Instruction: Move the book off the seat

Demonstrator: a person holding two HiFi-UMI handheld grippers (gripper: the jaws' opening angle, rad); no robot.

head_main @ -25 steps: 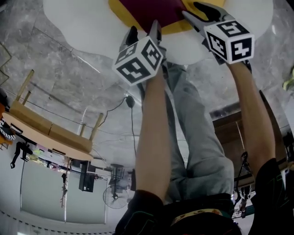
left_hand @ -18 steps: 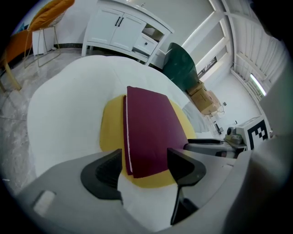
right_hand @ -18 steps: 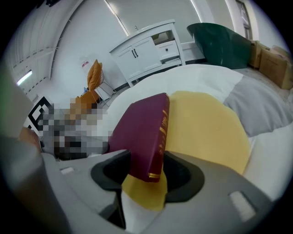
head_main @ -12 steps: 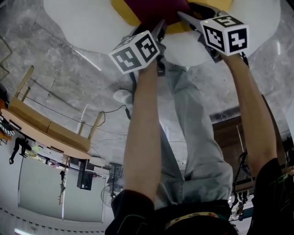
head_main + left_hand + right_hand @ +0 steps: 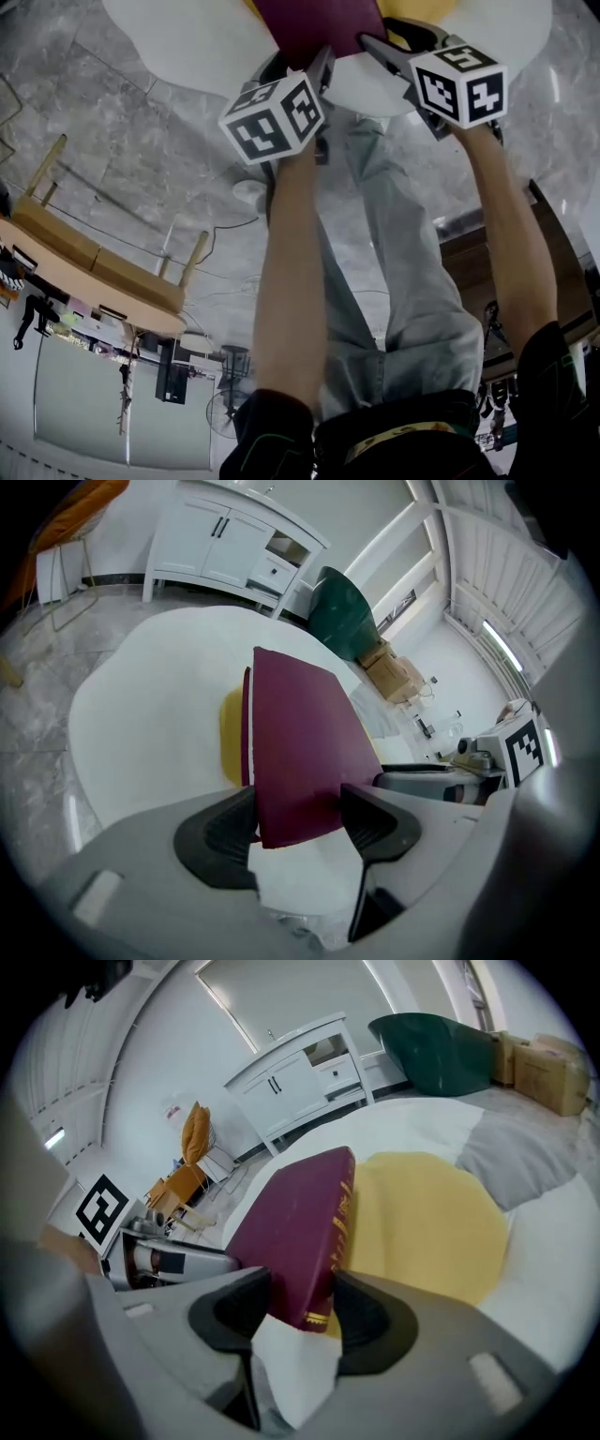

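Note:
A maroon book (image 5: 319, 23) with gilt lettering on its spine is held by its near end above a white seat (image 5: 187, 47) with a round yellow cushion (image 5: 422, 1222). My left gripper (image 5: 298, 64) is shut on the book's near left corner (image 5: 300, 752). In the left gripper view, the cover sits between both dark pads. My right gripper (image 5: 392, 36) has the spine end (image 5: 295, 1227) between its jaws, which are closing, and both pads touch the book. In the gripper views the book's far end tilts upward. The two grippers sit side by side.
The person's legs (image 5: 403, 281) stand below the seat's edge. A wooden bench (image 5: 103, 272) and a floor fan (image 5: 230, 408) are at the left. Beyond the seat are a white cabinet (image 5: 225, 546), a green chair (image 5: 342, 616), cardboard boxes (image 5: 394, 672) and a grey cushion (image 5: 516, 1152).
Both grippers have shifted slightly with the book. The book now covers more of the yellow cushion and sits larger in the head view.

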